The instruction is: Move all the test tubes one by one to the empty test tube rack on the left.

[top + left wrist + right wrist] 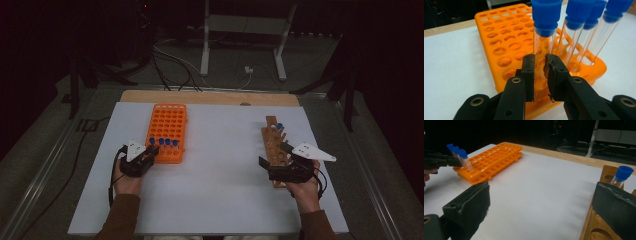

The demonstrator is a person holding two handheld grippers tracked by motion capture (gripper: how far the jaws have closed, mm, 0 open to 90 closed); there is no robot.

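Black jaws of the left gripper (540, 75) stand narrow, clamped on the clear glass wall of a test tube (543, 47) low on its body, pads pressing from either side just above the orange rack (499, 40). The tube's long axis runs nearly upright, leaning slightly, so it rises straight ahead of and above the tongs; any lift would most likely have to follow that axis out of its well. The left hand (126, 182) is plainly the nearer one, the right hand (306, 192) lying well apart across the table. The gripped tube is transparent, capped in blue, and stands in the rack's front row at the corner nearest the left gripper, with three like tubes (584, 37) just beside it in the same row. The rack sits toward the left half of the white table (220, 175), its far end near the back edge. The right gripper (541, 202) holds its jaws wide, nothing between them, resting over the near end of a wooden rack (275, 150) by the table's right edge; one more blue-capped tube (622, 176) stands in that wooden rack toward its far end. Cables and a metal stand (245, 30) lie on the floor beyond the table.
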